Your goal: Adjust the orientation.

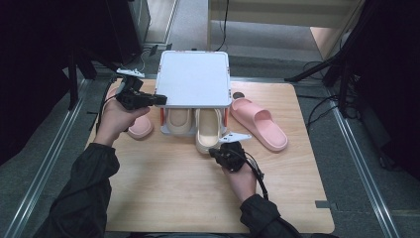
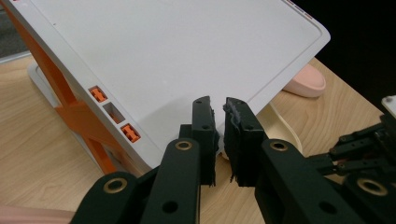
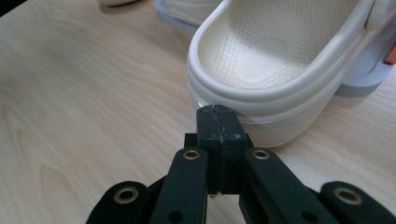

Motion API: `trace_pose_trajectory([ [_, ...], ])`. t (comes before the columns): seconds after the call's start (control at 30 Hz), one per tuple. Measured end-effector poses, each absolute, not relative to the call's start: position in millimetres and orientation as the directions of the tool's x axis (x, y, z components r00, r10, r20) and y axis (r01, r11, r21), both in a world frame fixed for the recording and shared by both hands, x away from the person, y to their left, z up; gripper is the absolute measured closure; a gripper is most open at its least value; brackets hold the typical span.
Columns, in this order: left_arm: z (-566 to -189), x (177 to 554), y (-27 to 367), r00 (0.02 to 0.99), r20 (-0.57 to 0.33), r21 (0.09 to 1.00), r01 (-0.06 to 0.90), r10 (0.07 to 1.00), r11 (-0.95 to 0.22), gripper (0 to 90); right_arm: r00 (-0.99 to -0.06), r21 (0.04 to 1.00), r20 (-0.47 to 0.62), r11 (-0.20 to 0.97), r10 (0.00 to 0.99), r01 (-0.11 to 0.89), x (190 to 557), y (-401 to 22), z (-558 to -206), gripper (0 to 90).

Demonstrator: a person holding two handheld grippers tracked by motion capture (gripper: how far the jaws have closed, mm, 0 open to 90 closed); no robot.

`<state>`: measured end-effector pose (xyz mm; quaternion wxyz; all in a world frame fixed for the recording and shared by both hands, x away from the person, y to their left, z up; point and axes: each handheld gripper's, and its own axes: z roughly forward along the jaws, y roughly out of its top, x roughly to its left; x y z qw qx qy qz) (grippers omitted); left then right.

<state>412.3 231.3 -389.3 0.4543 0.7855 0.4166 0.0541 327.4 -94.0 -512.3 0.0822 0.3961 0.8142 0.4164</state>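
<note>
A white shoe rack with orange side struts stands at the table's far middle. Under it lie two cream slippers: one tucked in at the left, the other with its heel sticking out toward me. My right gripper is shut and empty, and its tip touches that heel. My left gripper sits at the rack's front left corner. Its jaws are closed to a thin slit over the top's front edge. I cannot tell whether the rim is pinched.
One pink slipper lies right of the rack and another left of it, under my left hand. The wooden table has bare room in front of me. Dark stands and cables surround the table.
</note>
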Motion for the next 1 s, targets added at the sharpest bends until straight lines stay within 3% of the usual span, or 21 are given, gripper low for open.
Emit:
trace_pose_trajectory([
  [0.3,-389.6,412.5,231.9,0.647,-0.298,0.759,0.606,0.702,-0.237,82.0,-0.647,0.741,0.205,0.316,0.734,0.593,363.4,-83.3,-508.0,87.2],
  [0.77,-389.6,411.7,231.5,0.650,-0.289,0.765,0.598,0.702,-0.239,81.1,-0.634,0.743,0.190,0.312,0.750,0.592,387.6,-73.2,-510.0,84.9],
  [1.0,-389.1,412.4,232.1,0.644,-0.322,0.762,0.612,0.694,-0.214,70.5,-0.645,0.739,0.221,0.307,0.731,0.600,375.7,-78.8,-505.7,84.6],
])
